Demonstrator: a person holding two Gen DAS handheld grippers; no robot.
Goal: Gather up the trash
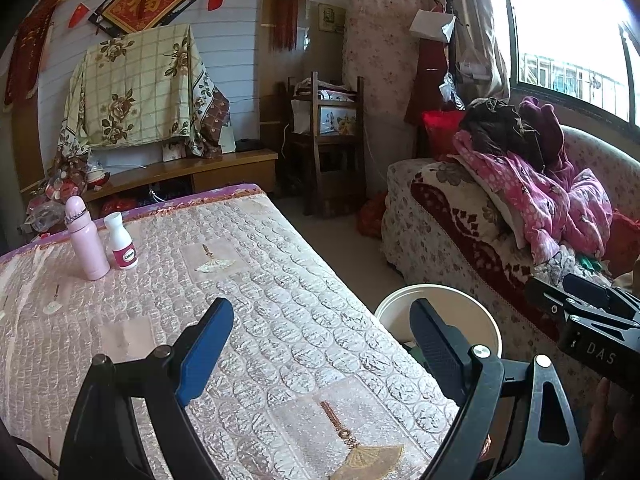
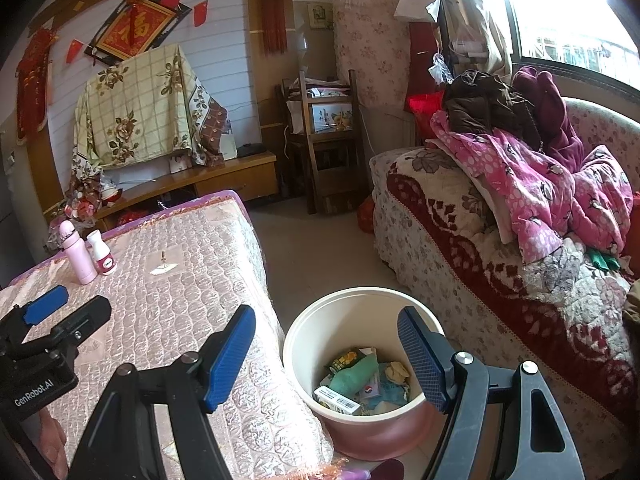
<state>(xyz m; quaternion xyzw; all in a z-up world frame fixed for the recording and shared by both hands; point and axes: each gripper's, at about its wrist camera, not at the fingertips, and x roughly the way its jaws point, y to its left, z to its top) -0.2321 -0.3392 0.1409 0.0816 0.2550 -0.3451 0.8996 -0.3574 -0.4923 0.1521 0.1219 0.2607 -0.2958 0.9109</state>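
Both tongs stand with jaws apart and nothing between them. From the left wrist view, the left gripper (image 1: 320,344) fills the bottom of the frame over the quilted pink table cover (image 1: 256,280), and the right gripper's black body shows at the right edge. From the right wrist view, the right gripper (image 2: 326,340) sits at the bottom centre, its 2 blue pads astride the gap between table and sofa, while the left gripper (image 2: 60,312) appears at the lower left, above the table cover.

Only the right wrist view looks down into the bin (image 2: 304,332), a cream pail with a pinkish base standing on the floor between the table and the sofa (image 2: 460,248). Trash (image 2: 360,384) lies in its bottom: a green crumpled piece, a white box, a dark packet and some wrappers. The left wrist view gives just the bin's rim (image 1: 400,300) at lower right, partly behind a pad, its contents hidden.

Both views show 2 bottles at the left, far end of the table: a pink flask (image 1: 86,240) and a white bottle (image 1: 122,244), upright and just beside each other.
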